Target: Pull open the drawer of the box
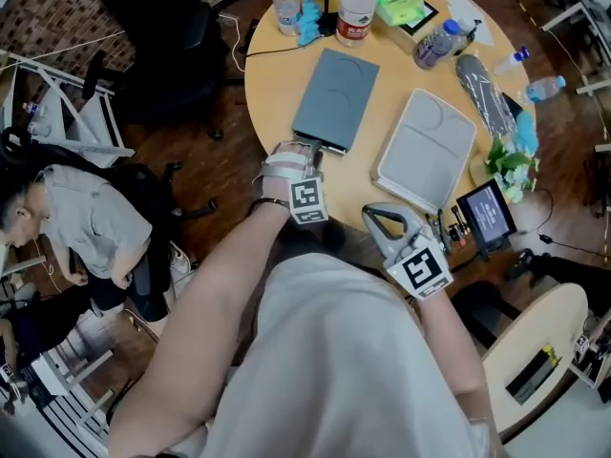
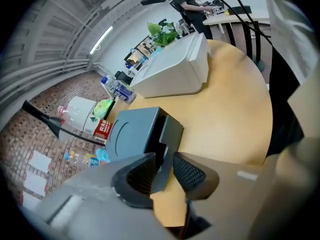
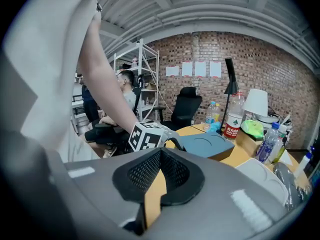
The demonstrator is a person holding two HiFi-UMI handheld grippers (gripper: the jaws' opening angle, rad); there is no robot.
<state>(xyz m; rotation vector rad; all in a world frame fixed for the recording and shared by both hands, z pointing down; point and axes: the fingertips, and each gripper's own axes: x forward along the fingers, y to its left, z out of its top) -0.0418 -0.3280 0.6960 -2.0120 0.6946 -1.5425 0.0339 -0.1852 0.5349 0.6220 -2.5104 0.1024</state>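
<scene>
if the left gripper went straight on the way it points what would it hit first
Most likely the drawer front of the dark grey box: its edge stands between the open jaws of the left gripper, close ahead.

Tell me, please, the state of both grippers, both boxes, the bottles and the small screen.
left gripper, open, drawer front between its jaws
right gripper, shut, empty
grey box, drawer front barely out, not pulled open
white box, looks closed
red-label bottle, upright
bottle near the white box, lying on its side
small screen, lit
</scene>
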